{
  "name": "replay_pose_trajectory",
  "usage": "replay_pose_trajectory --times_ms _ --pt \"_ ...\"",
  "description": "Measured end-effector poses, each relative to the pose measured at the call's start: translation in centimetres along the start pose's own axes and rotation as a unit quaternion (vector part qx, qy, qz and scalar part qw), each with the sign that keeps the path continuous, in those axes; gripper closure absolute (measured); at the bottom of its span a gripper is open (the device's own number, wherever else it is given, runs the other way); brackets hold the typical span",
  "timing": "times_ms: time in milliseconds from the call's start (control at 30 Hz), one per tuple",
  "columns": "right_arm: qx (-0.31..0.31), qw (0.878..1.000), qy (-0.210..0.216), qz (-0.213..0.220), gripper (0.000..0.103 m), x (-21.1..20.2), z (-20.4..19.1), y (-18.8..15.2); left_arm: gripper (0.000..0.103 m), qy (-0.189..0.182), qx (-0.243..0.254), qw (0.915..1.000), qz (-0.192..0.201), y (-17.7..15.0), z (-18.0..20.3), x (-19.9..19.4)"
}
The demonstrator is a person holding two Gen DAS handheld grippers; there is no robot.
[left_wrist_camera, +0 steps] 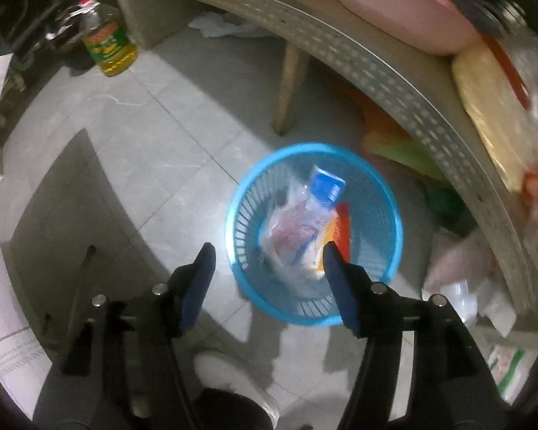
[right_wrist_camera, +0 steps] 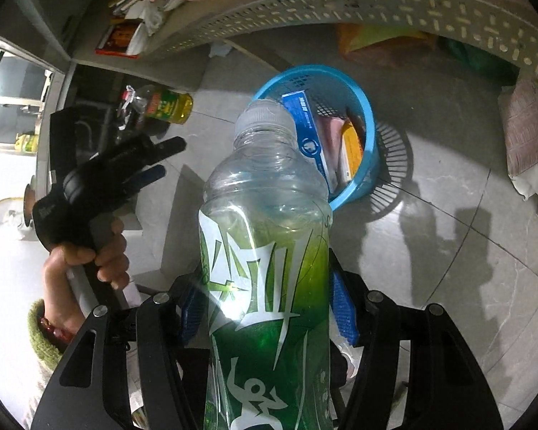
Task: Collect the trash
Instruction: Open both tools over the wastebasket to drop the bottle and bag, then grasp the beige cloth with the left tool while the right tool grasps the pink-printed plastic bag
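My left gripper point(left_wrist_camera: 267, 258) hangs over the blue basket point(left_wrist_camera: 240, 193) with its jaws apart and nothing between them; the pads are clear of everything; no earlier picture, so that is all I can say of it. In the right wrist view the same left gripper point(right_wrist_camera: 161, 159) shows at far left, held by my left hand point(right_wrist_camera: 89, 254).

My right gripper point(right_wrist_camera: 265, 308) is clenched on the green-labelled plastic bottle point(right_wrist_camera: 265, 251); the pads press its labelled body on both sides, cap end pointing away from me toward the basket point(right_wrist_camera: 371, 150). The bottle looks empty or nearly so, hence light; thin clear plastic, so it should dent under squeeze and may slip on the glossy label; a hold at mid-body, as now, seems right, not the tapering neck.

The basket stands on the tiled floor point(left_wrist_camera: 132, 114), near the perforated bench point(left_wrist_camera: 376, 68), at right of centre; inside lie a blue-and-white carton point(left_wrist_camera: 324, 182), a crumpled clear wrapper point(left_wrist_camera: 290, 229) and an orange-red packet point(left_wrist_camera: 342, 225), all loose and light. A cooking oil bottle point(left_wrist_camera: 107, 43) stands far left on the floor, well apart.

Judged step: bottle goes in the basket next; not yet over the rim.
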State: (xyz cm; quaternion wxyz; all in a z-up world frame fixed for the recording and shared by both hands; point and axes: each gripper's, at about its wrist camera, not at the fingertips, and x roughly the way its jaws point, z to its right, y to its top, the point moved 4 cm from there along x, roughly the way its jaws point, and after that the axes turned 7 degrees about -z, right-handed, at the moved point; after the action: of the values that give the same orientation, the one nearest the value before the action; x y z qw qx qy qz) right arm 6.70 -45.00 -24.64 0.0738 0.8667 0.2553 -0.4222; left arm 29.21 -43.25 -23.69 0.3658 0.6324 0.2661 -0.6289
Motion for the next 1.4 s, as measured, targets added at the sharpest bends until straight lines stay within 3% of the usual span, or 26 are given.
replay_pose_trajectory --times_ms 233,367,500,567,700,1000,1233,1400 --pt "-0.031 0.999 -0.030 -0.024 0.045 2.7 -0.9 1.8 0.042 -0.013 0.001 0.9997 0.018 -0.5 -0.9 -3.3" --pt "-0.069 0.995 -0.055 -0.045 0.045 5.6 -3.1 3.9 0.038 -0.033 0.017 0.9983 0.046 -2.6 -2.6 -8.6" --pt "-0.091 0.991 -0.072 -0.063 0.043 9.6 -5.5 7.1 0.034 -0.047 0.024 0.9949 0.086 -6.0 -4.9 -13.9" --pt "-0.096 0.989 -0.089 -0.073 0.038 11.7 -6.3 8.7 0.032 -0.052 0.024 0.9936 0.097 -8.0 -6.2 -15.7" --pt "-0.078 0.991 -0.098 -0.056 0.037 12.5 -6.5 10.0 0.032 -0.054 0.020 0.9913 0.119 -12.3 -8.7 -18.6" --pt "-0.094 0.990 -0.106 0.010 0.037 6.0 -5.4 5.2 0.032 -0.060 -0.016 0.9857 0.157 -19.7 -13.8 -21.8" --pt "-0.100 0.990 -0.100 0.027 0.037 2.1 -5.1 0.8 0.032 -0.061 -0.065 0.9796 0.180 -23.7 -17.9 -23.1" --pt "-0.119 0.990 -0.069 0.037 0.032 0.1 -8.2 -1.7 0.032 -0.054 -0.115 0.9733 0.191 -26.3 -21.5 -23.7"
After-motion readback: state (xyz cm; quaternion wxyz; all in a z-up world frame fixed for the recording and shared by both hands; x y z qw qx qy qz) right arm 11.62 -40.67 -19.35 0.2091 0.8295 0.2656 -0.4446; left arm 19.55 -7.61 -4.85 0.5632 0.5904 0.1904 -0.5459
